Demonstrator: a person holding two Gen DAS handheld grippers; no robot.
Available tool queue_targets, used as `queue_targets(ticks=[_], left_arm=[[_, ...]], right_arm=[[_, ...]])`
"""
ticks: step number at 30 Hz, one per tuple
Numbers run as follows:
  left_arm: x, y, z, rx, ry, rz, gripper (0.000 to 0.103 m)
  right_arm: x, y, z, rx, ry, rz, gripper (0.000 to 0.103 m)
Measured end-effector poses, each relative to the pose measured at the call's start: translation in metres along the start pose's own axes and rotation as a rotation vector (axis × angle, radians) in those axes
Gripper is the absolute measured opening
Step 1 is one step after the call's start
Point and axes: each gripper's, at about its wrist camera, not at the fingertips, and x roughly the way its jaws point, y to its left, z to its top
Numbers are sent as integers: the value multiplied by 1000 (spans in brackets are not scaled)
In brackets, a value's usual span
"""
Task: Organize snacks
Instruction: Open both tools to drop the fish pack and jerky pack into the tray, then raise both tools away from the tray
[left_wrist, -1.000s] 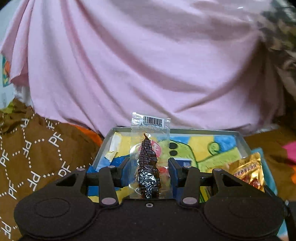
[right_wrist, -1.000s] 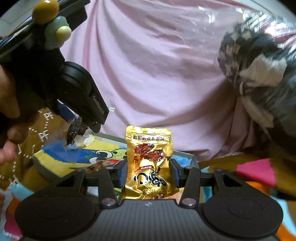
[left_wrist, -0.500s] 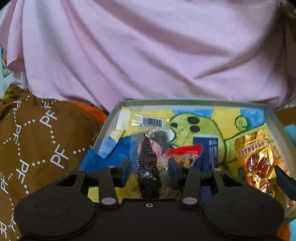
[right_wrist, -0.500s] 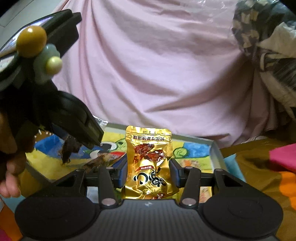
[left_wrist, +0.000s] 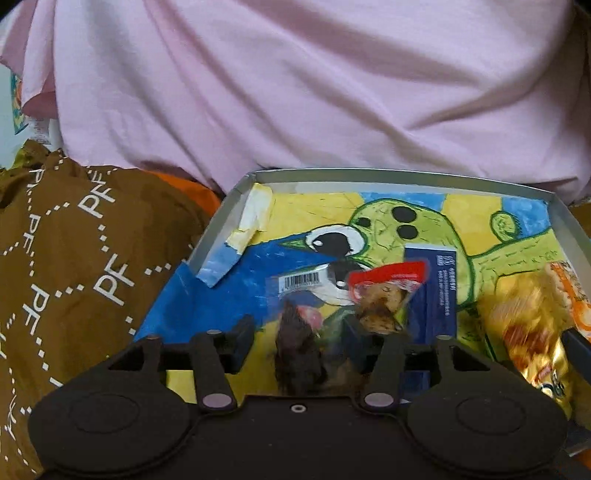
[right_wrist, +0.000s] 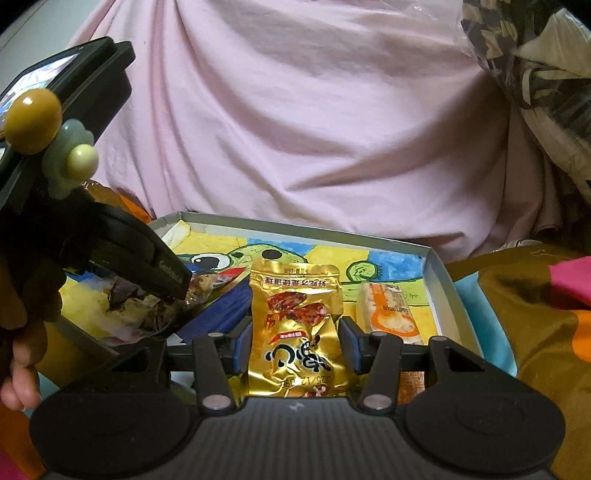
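Note:
A grey tray (left_wrist: 369, 173) lined with a green cartoon drawing lies ahead of both grippers. My left gripper (left_wrist: 297, 343) hangs low over it, and its jaws are opening. A clear packet of dark snack (left_wrist: 295, 350) slumps between them, and a gap shows beside the left pad. My right gripper (right_wrist: 293, 343) is at the tray's (right_wrist: 295, 229) near edge with its jaws opening too. A gold packet (right_wrist: 295, 325) stands upright between the pads, which no longer squeeze it. In the right wrist view the left gripper (right_wrist: 173, 295) reaches in from the left.
In the tray lie a red-topped clear packet (left_wrist: 384, 291), a blue packet (left_wrist: 436, 288) and an orange-and-white packet (right_wrist: 384, 310). Pink cloth (left_wrist: 295, 92) rises behind the tray. Brown patterned fabric (left_wrist: 74, 258) lies on the left. A person's hand (right_wrist: 22, 369) holds the left gripper.
Both grippers have come down and closer to the tray. Both pairs of jaws have widened. The clear packet has tipped forward out of the left grip; the gold packet stays upright.

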Motion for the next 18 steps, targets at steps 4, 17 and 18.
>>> queue_targets(ticks=[4,17,18], left_arm=[[-2,10,0,-64,7,6,85],[-69,34,-4,-52,-56,-73,102],[-76,35,-4,-47,-62,-79,102]], right_arm=[[1,1,2,-5,-8,-11,74],[-55,-3,32,-32,-118,-100,103],[-61,-5,35,-30,-122,-112,103]])
